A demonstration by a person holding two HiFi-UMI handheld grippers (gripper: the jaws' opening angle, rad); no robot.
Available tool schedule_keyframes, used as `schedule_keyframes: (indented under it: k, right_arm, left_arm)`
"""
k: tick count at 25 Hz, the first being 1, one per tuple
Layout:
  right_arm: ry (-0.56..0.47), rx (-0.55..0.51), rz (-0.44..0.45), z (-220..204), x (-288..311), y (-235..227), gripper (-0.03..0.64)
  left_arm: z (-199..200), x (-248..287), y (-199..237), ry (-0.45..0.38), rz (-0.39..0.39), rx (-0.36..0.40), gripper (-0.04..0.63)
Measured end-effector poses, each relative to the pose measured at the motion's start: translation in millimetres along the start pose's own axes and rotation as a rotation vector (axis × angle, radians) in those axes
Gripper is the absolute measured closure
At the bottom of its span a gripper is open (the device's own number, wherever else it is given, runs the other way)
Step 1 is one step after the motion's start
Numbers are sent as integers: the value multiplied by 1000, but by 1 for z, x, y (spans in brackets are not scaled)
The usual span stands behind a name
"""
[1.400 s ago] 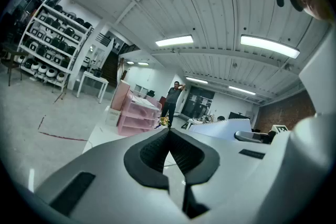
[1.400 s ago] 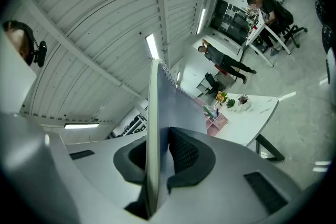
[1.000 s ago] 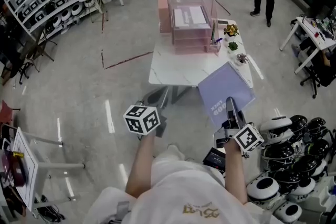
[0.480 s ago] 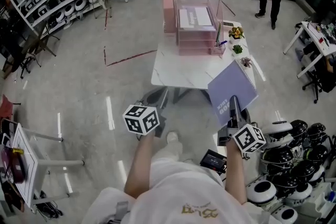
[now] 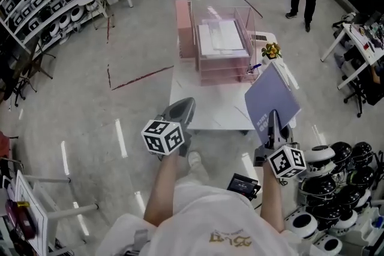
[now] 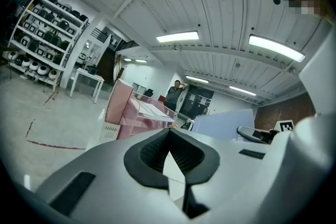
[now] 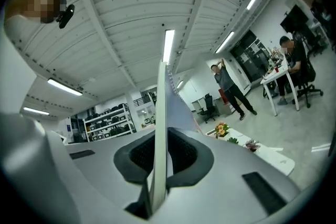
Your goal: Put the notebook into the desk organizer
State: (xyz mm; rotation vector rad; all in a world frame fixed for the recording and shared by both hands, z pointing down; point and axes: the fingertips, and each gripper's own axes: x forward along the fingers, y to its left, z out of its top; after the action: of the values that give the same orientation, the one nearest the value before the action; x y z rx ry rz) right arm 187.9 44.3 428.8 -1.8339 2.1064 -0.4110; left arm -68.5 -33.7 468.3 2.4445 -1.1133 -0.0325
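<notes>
Head view: right claw clamped on notebook, raised over table's near right corner. Left claw closed, empty. Best to level notebook and feed it edge-first into desk organizer at far edge.

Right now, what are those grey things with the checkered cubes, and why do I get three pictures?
A person holds a grey tool in each hand. Each tool ends in a two-fingered claw, and the patterned cubes are part of the tools. One picture comes from a camera on the person's head, looking down. The other two come from cameras riding on the tools, each looking along its own claw. The left claw is shut and empty. The right claw is closing on a lilac spiral-bound notebook, which shows edge-on in that claw's own view. Ahead stands a white table. On it are a pink desk organizer with clear trays and small potted flowers.
</notes>
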Motion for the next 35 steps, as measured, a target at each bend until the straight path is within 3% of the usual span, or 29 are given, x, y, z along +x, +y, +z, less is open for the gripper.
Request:
schedule_keyframes:
  k: [7, 15, 35]
  right_arm:
    - [-46, -112, -95, 28, 93, -14, 575]
    - [-89, -184, -151, 50, 153, -31, 575]
    - [-76, -219, -27, 67, 250, -56, 575]
  left_arm:
    - [50, 86, 51, 35, -82, 9, 577]
    - [75, 136, 77, 44, -128, 13, 577]
    - [91, 186, 81, 37, -37, 31, 577]
